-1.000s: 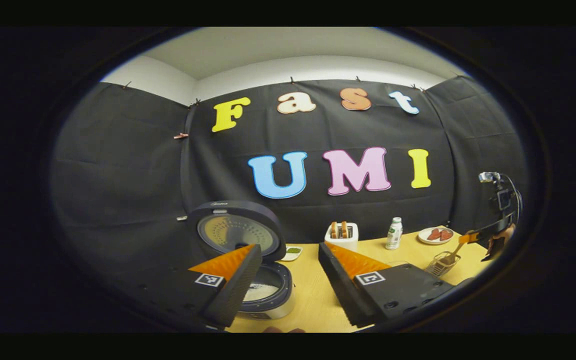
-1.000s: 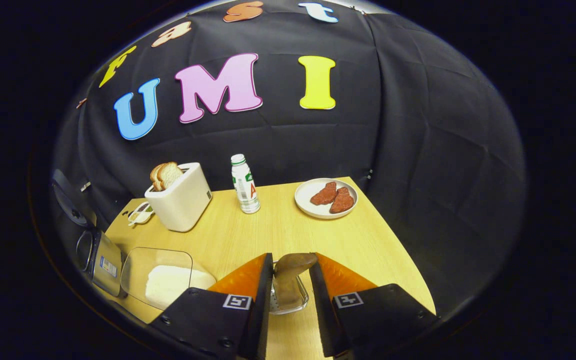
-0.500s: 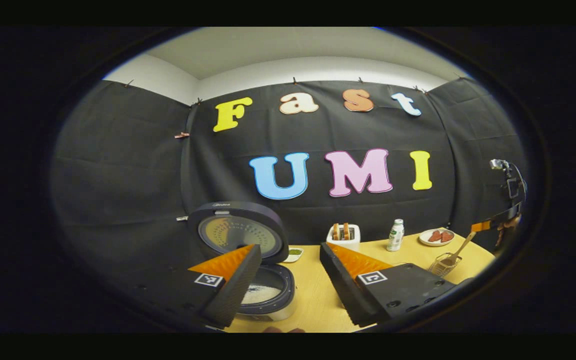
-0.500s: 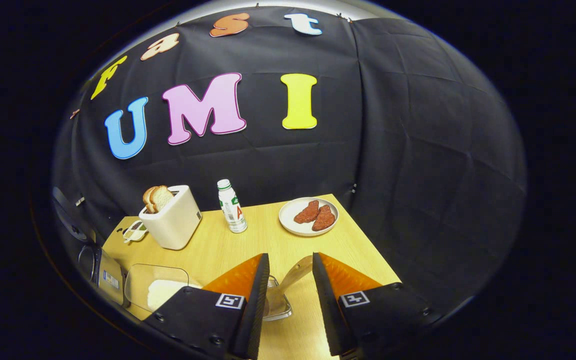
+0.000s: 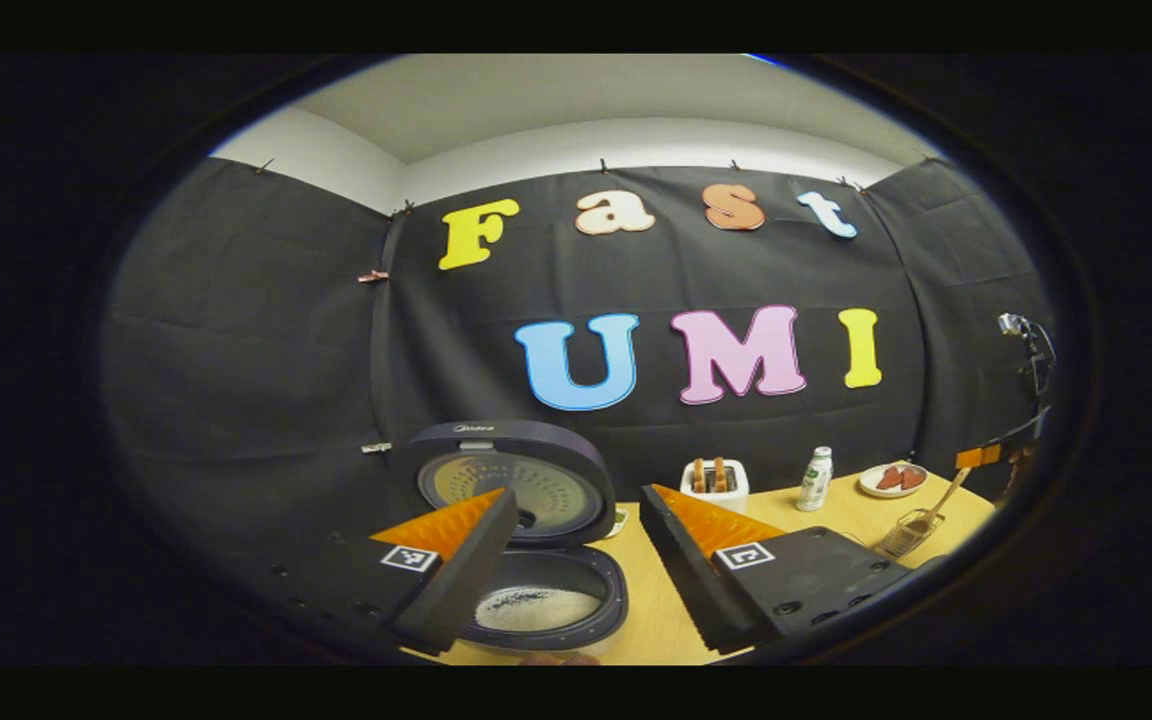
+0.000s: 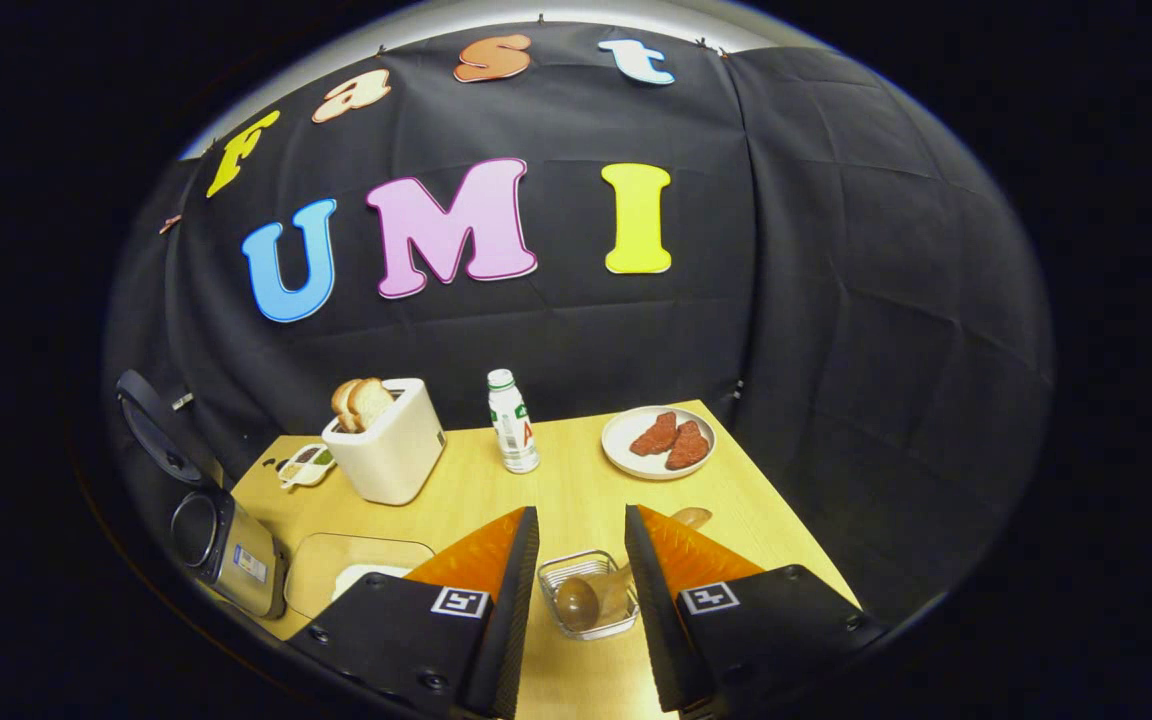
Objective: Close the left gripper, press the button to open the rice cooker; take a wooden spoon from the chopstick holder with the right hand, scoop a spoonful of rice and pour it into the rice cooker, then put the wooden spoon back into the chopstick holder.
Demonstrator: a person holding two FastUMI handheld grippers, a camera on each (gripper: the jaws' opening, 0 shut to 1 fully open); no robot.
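The rice cooker (image 5: 548, 600) stands open, its lid (image 5: 514, 482) upright and white rice in the pot. My left gripper (image 5: 577, 496) hovers open just above and in front of it, holding nothing. The wooden spoon (image 6: 576, 603) rests bowl-down in the wire chopstick holder (image 6: 561, 562), its handle leaning right behind one finger. My right gripper (image 6: 581, 515) is open above the holder, apart from the spoon. In the left gripper view the holder (image 5: 901, 538), the spoon (image 5: 946, 500) and the right gripper (image 5: 1021, 440) sit far right. The cooker (image 6: 228, 552) is at the left in the right gripper view.
A clear rice container (image 6: 356, 570) lies between cooker and holder. Behind stand a toaster (image 6: 388, 452) with bread, a small bottle (image 6: 513, 422), a plate of meat (image 6: 636, 460) and a small dish (image 6: 304, 466). The wooden table (image 6: 576, 490) ends close on the right.
My right gripper has let go of the spoon's handle and drawn up and back, leaving the spoon in the holder. My left gripper has shifted, so the cooker looks nearer.
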